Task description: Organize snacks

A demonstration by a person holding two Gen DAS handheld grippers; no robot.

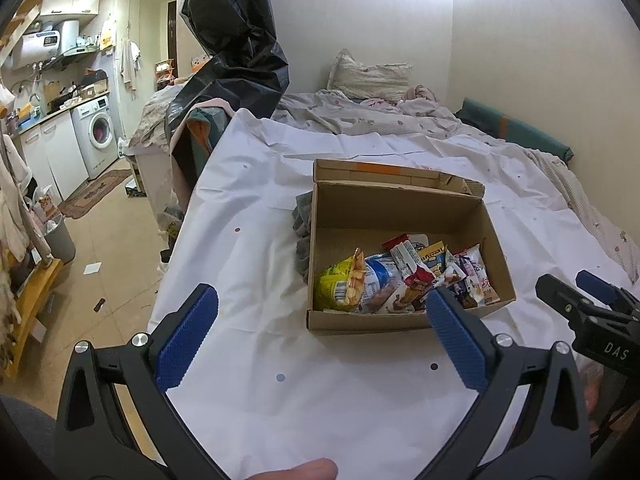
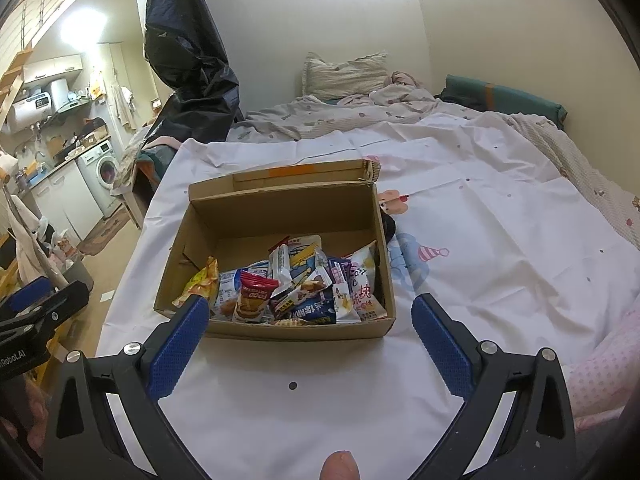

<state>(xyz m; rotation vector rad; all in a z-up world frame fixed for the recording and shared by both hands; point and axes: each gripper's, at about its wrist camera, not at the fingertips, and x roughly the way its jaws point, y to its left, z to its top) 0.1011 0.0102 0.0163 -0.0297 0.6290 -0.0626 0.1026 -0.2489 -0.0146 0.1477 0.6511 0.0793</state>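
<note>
On the white sheet (image 2: 480,240) covering the bed, the cardboard box (image 2: 280,216) is sitting open with its lid flap standing up at the far side, and the snacks (image 2: 288,288) are lying heaped inside it, crowding the near half of the floor while the far half is showing bare cardboard. In the left wrist view I am seeing a yellow packet (image 1: 340,284) leaning at the left end of the heap, a blue one (image 1: 378,276) beside it, and a red-and-white one (image 1: 412,270) toward the middle. A grey cloth (image 1: 303,220) is lying bunched against the box's left wall.

I am holding the left tool (image 1: 322,304) over the sheet just in front of the box, its blue pads (image 1: 186,336) spread wide with nothing between them. The right tool (image 2: 310,316) is hovering at the box's near wall, likewise spread wide and holding nothing, its left pad (image 2: 180,344) overlapping the near left corner in view. A fingertip (image 2: 340,466) is showing at the bottom edge of the right view.

Beyond the box, a rumpled quilt (image 2: 320,120) and a pillow (image 2: 344,72) are lying at the head of the bed, a black plastic bag (image 2: 188,48) is hanging to the left, and a washing machine (image 1: 98,132) is standing in the kitchen area.
</note>
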